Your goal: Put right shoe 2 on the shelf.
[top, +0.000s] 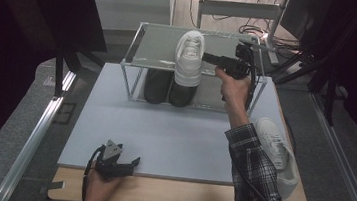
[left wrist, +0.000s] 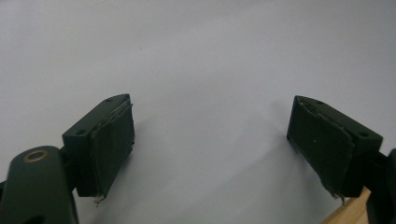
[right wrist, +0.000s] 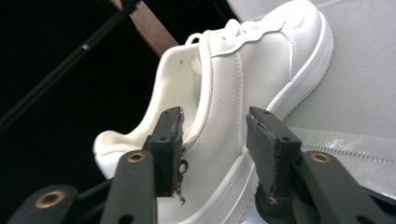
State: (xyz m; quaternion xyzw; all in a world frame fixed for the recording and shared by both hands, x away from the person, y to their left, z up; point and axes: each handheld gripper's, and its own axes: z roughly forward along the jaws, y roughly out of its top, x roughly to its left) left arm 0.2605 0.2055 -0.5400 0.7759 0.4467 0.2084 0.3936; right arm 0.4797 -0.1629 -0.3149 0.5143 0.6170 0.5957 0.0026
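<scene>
A white sneaker (top: 189,56) lies on the top shelf of a wire rack (top: 142,64), toe toward the far side. My right gripper (top: 207,58) reaches it from the right. In the right gripper view the gripper (right wrist: 215,116) straddles the sneaker's (right wrist: 243,60) side wall: one jaw is inside the collar, the other stands outside with a small gap, so it is open. My left gripper (top: 132,162) rests low over the grey mat near the front edge, and its jaws (left wrist: 210,107) stand wide apart with nothing between them.
Two black shoes (top: 158,86) stand on the rack's lower level. A second white sneaker (top: 275,146) lies at the table's right edge beside the plaid sleeve. The grey mat (top: 163,134) spreads between rack and front edge. Cables and stands crowd the far right.
</scene>
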